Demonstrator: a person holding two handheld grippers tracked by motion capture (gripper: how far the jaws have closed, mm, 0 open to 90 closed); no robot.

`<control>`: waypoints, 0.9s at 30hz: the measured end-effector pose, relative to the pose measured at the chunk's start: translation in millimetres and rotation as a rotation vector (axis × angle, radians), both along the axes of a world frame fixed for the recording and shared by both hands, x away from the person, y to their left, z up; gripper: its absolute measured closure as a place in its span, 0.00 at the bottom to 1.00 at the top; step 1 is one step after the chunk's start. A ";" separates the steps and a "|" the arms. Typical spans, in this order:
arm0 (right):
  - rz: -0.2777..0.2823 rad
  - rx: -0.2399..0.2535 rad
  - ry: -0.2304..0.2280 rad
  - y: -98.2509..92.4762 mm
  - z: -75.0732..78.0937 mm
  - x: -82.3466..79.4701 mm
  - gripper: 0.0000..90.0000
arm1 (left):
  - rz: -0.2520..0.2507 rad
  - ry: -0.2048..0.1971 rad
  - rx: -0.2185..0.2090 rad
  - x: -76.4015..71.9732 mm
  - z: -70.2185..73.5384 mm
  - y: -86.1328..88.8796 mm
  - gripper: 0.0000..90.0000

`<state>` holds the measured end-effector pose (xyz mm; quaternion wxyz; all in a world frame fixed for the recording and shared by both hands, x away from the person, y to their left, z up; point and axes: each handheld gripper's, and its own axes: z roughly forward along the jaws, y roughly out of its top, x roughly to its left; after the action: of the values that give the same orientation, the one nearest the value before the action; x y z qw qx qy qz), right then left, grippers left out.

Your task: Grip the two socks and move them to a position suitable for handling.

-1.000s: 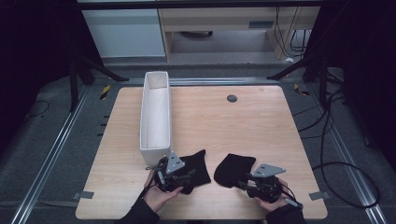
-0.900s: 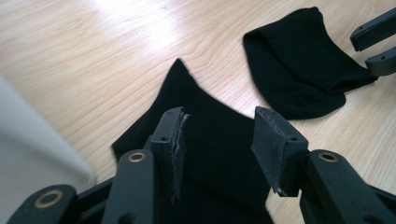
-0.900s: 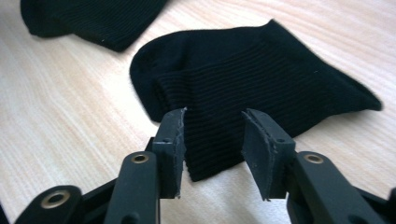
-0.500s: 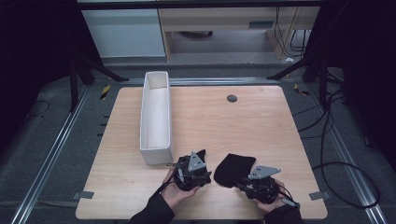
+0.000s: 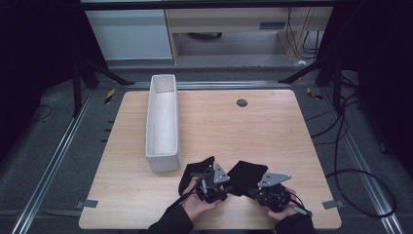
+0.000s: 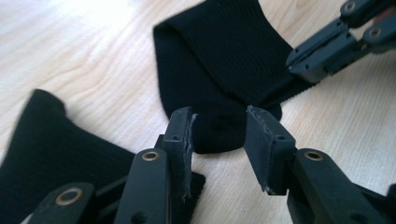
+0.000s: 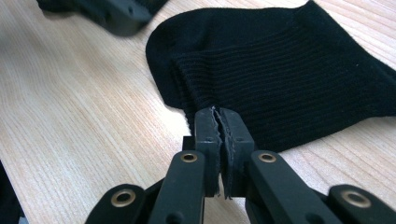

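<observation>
Black ribbed knit made up the two socks on the table, both soft, flat and rounded at the ends, against pale wood with a fine straight grain. The right-hand sock [image 5: 248, 174] lay near the table's front edge between the two hands, its fine ribs running lengthwise and its cuff edge doubled over into a thicker band. The right gripper [image 7: 221, 116] had just been closing, and its jaws stood pressed together on that folded edge, pinching the knit between their worn, ragged pads. The left gripper [image 6: 218, 122] had its jaws spread, with the rounded end of the same sock lying between them on the wood; the pads did not press on it. Its jaws had just been opening a little. The second sock [image 5: 195, 171] lay just beside the first, toward the person's left, partly under the left gripper's body. Both grippers were of matt black hard plastic with brass-coloured rivets, and each carried a grey three-cornered plate on top. One long, narrow white box [image 5: 163, 122] with thin upright walls stood on the left part of the table [image 5: 272, 131], its near end close to the second sock. One small dark round disc [image 5: 242, 102] sat in the tabletop toward the far edge, well apart from the socks.
</observation>
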<state>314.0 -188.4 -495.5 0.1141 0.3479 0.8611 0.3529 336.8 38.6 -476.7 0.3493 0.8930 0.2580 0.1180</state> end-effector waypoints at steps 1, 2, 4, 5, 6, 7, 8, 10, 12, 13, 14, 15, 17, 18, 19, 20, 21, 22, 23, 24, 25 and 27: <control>-0.008 0.009 0.006 -1.0 1.5 0.4 0.97 | -0.007 0.003 0.007 -0.5 -2.2 -2.4 0.66; -0.008 0.009 0.006 -1.0 1.5 0.4 0.97 | -0.007 0.003 0.007 -0.5 -2.2 -2.4 0.66; -0.016 0.030 0.003 -2.5 4.0 0.5 0.98 | -0.013 0.010 0.011 -0.7 -4.5 -5.1 0.65; -0.029 0.053 -0.011 -4.5 7.1 1.1 0.98 | -0.019 0.016 0.014 -0.9 -6.4 -7.3 0.65; -0.029 0.053 -0.011 -4.5 7.1 1.1 0.98 | -0.019 0.016 0.014 -0.9 -6.4 -7.3 0.65; -0.049 0.075 -0.028 -6.3 10.4 1.7 0.98 | -0.032 0.019 0.034 -1.4 -8.4 -10.5 0.65; -0.049 0.075 -0.028 -6.3 10.4 1.7 0.98 | -0.032 0.019 0.034 -1.4 -8.4 -10.5 0.65; -0.074 0.120 -0.052 -9.1 15.6 1.3 0.98 | -0.037 0.021 0.045 -1.1 -10.8 -12.4 0.67; -0.090 0.164 -0.073 -12.4 20.2 0.8 0.98 | -0.034 0.015 0.049 0.1 -14.6 -14.8 0.71; -0.096 0.174 -0.083 -13.6 21.9 1.0 0.98 | -0.034 0.015 0.049 0.1 -14.6 -14.8 0.73; -0.104 0.186 -0.098 -15.2 24.4 1.5 0.98 | -0.035 0.017 0.051 0.8 -14.1 -15.0 0.75; -0.115 0.204 -0.110 -17.0 26.7 2.1 0.98 | -0.025 0.026 0.045 2.0 -14.2 -15.1 0.78; -0.127 0.224 -0.119 -18.8 28.5 3.3 0.98 | -0.021 0.030 0.044 2.7 -14.3 -14.9 0.81; -0.142 0.241 -0.132 -20.9 30.3 5.4 0.98 | -0.019 0.031 0.047 3.2 -14.1 -14.7 0.84; -0.154 0.250 -0.141 -21.9 31.5 7.1 0.98 | -0.017 0.031 0.048 3.8 -14.1 -14.6 0.86; -0.166 0.253 -0.150 -22.5 32.8 9.2 0.98 | -0.014 0.032 0.046 4.0 -14.3 -14.6 0.89; -0.172 0.251 -0.157 -22.5 33.4 10.6 0.98 | -0.012 0.032 0.047 4.4 -14.2 -14.6 0.91; -0.180 0.243 -0.167 -21.9 34.3 13.3 0.98 | -0.012 0.034 0.047 4.9 -14.1 -14.4 0.94; -0.195 0.236 -0.180 -21.1 35.4 18.0 0.98 | -0.010 0.043 0.037 6.0 -14.2 -13.9 0.96; -0.195 0.236 -0.180 -21.1 35.4 18.0 0.98 | -0.010 0.043 0.037 6.0 -14.2 -13.9 0.97; -0.202 0.236 -0.183 -21.0 35.8 20.4 0.98 | -0.015 0.047 0.041 6.4 -13.7 -13.4 0.97; -0.231 0.232 -0.193 -20.8 37.5 28.9 0.98 | -0.025 0.048 0.045 5.8 -13.1 -13.2 0.98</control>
<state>342.8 -209.2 -457.9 0.1951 0.4199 0.7538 0.4663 342.5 25.4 -489.8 0.3242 0.9064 0.2526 0.0981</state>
